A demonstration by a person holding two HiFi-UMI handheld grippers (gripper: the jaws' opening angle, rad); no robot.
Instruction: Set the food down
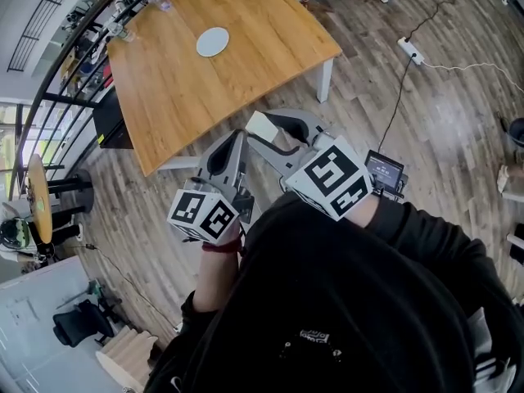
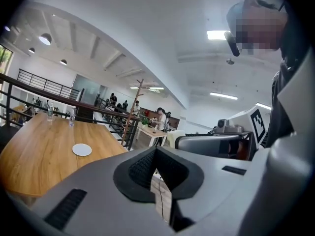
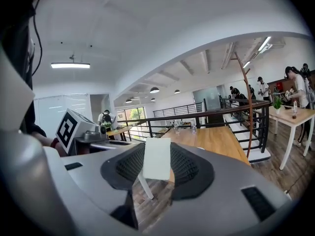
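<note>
Pale food slab [image 1: 262, 126], one item.

Head view: it is carried in the right gripper [image 1: 282, 133], in the air over the wood floor [image 1: 393, 137], short of the tabletop [image 1: 180, 80] and its white disc [image 1: 213, 41]. The left gripper [image 1: 232, 150] is alongside.

Left gripper view: jaws together, nothing between them.

Right gripper view: jaws stand wide, closed on the slab, seemingly by its side edges. Its broad face is toward the camera, long axis upright, slightly tilted.

Risk: the edge hold looks light. A jolt or early release would likely drop it on the floor.
</note>
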